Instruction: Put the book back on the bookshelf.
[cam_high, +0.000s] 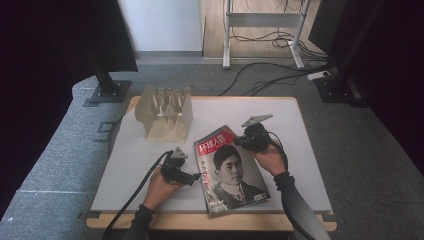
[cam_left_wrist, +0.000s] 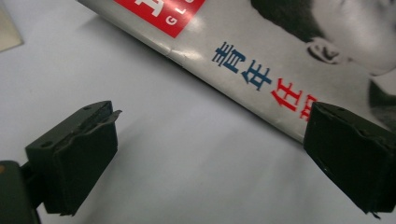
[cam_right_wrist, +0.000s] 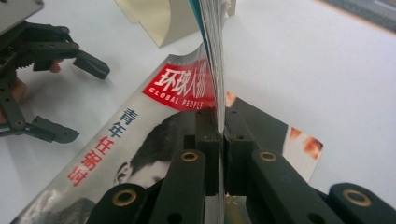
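Right gripper (cam_right_wrist: 219, 135) clenched on the top right corner of the magazine (cam_high: 231, 170), jaws pressed together with a thin sheaf of glossy pages standing up between the pads. Left gripper (cam_left_wrist: 210, 158) released, jaws wide apart, nothing between them, resting low over the bare table (cam_high: 300, 150) just beside the magazine's left edge, one pad overlapping that edge in the left gripper view. One magazine, lying near the front middle of the table, slightly turned. Cover glossy, red title block, blue and red characters down the spine side. One pale, translucent rack (cam_high: 165, 114) with pointed dividers standing at the far left. Table top matt white, rectangular, with a wooden rim.
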